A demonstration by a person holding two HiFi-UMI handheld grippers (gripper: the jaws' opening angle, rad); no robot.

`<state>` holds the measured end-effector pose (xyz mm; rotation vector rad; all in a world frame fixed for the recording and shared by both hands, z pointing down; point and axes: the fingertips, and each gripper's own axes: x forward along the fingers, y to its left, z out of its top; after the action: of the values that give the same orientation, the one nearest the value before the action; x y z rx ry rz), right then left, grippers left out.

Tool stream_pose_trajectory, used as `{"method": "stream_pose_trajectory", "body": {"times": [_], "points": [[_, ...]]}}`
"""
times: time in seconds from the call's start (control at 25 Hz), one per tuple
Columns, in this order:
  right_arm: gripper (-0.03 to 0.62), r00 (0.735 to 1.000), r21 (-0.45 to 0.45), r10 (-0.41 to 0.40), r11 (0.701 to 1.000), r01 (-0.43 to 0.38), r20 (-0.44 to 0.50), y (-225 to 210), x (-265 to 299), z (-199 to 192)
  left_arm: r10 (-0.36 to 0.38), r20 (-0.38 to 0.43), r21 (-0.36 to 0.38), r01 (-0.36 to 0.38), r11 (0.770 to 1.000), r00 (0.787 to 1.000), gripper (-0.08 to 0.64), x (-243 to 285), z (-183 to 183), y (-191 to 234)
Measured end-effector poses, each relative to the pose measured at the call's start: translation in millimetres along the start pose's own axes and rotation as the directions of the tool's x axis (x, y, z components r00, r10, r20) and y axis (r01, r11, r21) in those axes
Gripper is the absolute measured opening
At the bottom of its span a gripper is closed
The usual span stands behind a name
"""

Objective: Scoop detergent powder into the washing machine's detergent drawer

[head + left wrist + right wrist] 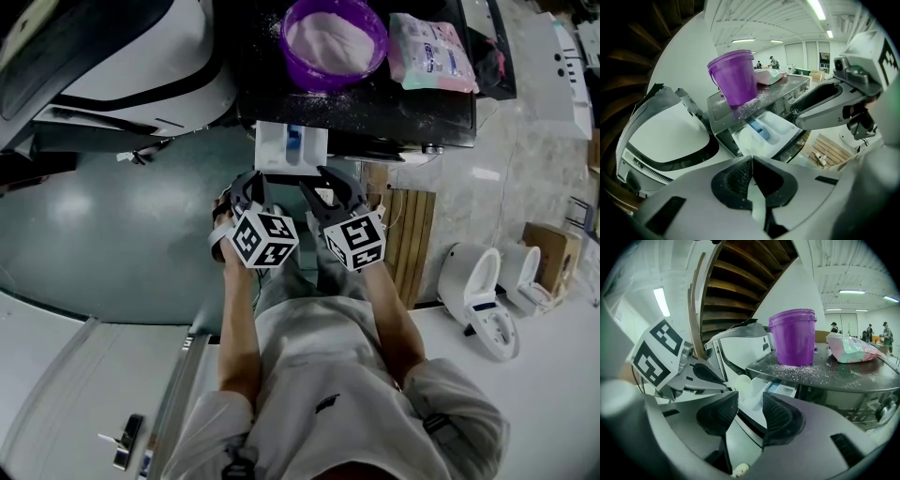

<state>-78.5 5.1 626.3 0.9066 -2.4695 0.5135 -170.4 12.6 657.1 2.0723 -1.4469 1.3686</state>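
The white detergent drawer point(291, 148) stands pulled out from under the machine's dark top. A purple bucket point(335, 42) of white powder and a pink detergent bag point(431, 52) sit on that top. My left gripper point(752, 159) is shut on the handle of a translucent white scoop point(746, 137); the scoop's bowl lies over the drawer's point(774, 129) left compartment. My right gripper point(750, 401) is open with nothing between its jaws, close beside the left one and aimed at the drawer point(780, 389). In the head view both grippers, left point(255, 185) and right point(323, 185), hang just below the drawer.
Spilled powder speckles the dark top point(820, 371) around the bucket point(793, 336). The machine's round door point(112, 56) stands open at the left. A wooden slatted pallet point(412, 244) and white toilet fixtures point(483, 291) stand on the floor at the right.
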Motion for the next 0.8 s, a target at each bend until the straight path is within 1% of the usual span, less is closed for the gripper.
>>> {"method": "stream_pose_trajectory", "body": {"times": [0.12, 0.24, 0.4, 0.56, 0.8], "points": [[0.163, 1.0, 0.002, -0.003, 1.0, 0.003, 0.005, 0.2, -0.6, 1.9, 0.003, 0.009, -0.005, -0.003, 1.0, 1.0, 0.015, -3.8, 3.5, 1.9], [0.163, 1.0, 0.003, -0.007, 1.0, 0.007, 0.004, -0.6, -0.2, 2.0, -0.008, 0.012, -0.015, 0.009, 1.0, 1.0, 0.015, 0.9, 2.1, -1.4], [0.163, 1.0, 0.003, -0.008, 1.0, 0.008, 0.005, -0.3, -0.1, 3.2, -0.009, 0.008, -0.002, 0.009, 1.0, 1.0, 0.015, -0.2, 3.8, -1.2], [0.163, 1.0, 0.001, -0.01, 1.0, 0.01, 0.004, -0.5, 0.7, 3.0, -0.014, 0.013, -0.019, 0.014, 1.0, 1.0, 0.015, 1.1, 2.0, -2.3], [0.163, 1.0, -0.003, -0.01, 1.0, 0.01, 0.004, 1.0, 0.9, 4.0, -0.02, 0.018, -0.026, 0.021, 0.999, 1.0, 0.015, 0.0, 1.8, -2.8]]}}
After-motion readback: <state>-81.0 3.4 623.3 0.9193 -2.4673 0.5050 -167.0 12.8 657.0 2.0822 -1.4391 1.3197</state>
